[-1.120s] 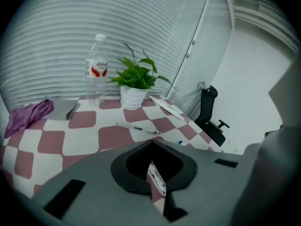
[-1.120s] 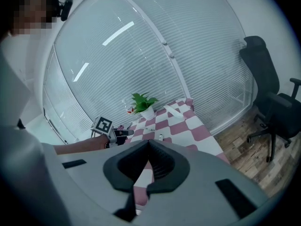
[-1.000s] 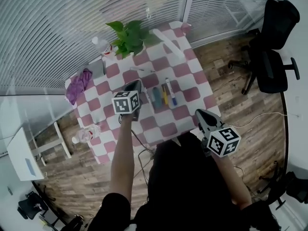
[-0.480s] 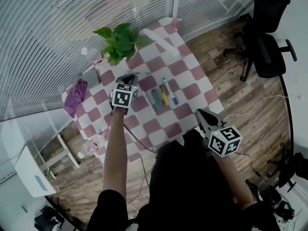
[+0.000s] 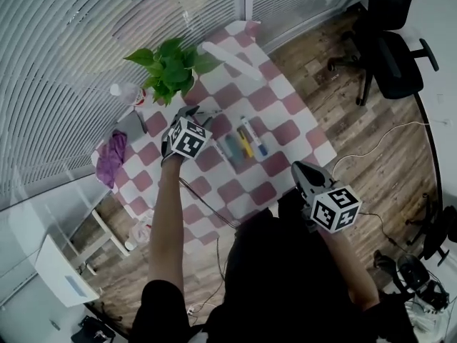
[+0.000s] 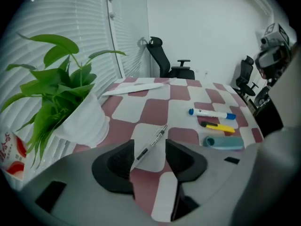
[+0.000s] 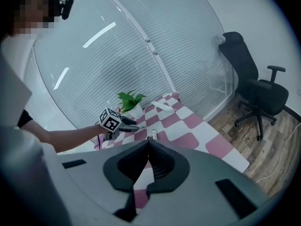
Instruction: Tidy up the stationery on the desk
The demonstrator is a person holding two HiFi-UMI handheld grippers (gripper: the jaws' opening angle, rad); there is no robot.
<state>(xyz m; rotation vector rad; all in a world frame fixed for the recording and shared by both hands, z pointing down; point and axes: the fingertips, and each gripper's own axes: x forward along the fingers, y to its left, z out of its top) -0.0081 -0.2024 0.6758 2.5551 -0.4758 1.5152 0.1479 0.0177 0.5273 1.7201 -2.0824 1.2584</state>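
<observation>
Jaws of the left gripper (image 5: 193, 114) stand apart, having just been opening, and they press on nothing. A clear pen (image 6: 155, 140) with a dark tip lies flat on the tabletop (image 6: 155, 109) in the gap between them, slanting away from the gripper. This gripper points steeply down over the far left part of the pink-and-white checked surface.

To the right of the pen, three more pieces of stationery lie side by side in a short row. These are a white marker (image 6: 211, 113) with blue ends, a yellow and black pen-like piece (image 6: 218, 126), and a teal tube-shaped thing (image 6: 224, 142) nearest the gripper. None of them touches the pen.

The right gripper (image 7: 148, 147) is clenched, its jaws meeting with nothing between them. It is held by the near edge of the tabletop, well apart from the row of stationery, and it points across towards the left gripper.

On the left of the pen a leafy green plant (image 6: 56, 93) sits in a white pot (image 6: 82, 121), close to the window blinds (image 6: 70, 13). Beside it is a bottle with a red and white label (image 6: 9, 152). A long white object (image 6: 136, 88) lies at the far end of the tabletop. A purple cloth (image 5: 111, 156) is bunched at the left edge. A black office chair (image 5: 389, 56) stands on the wooden floor (image 5: 357, 113) beyond the tabletop's right side.
</observation>
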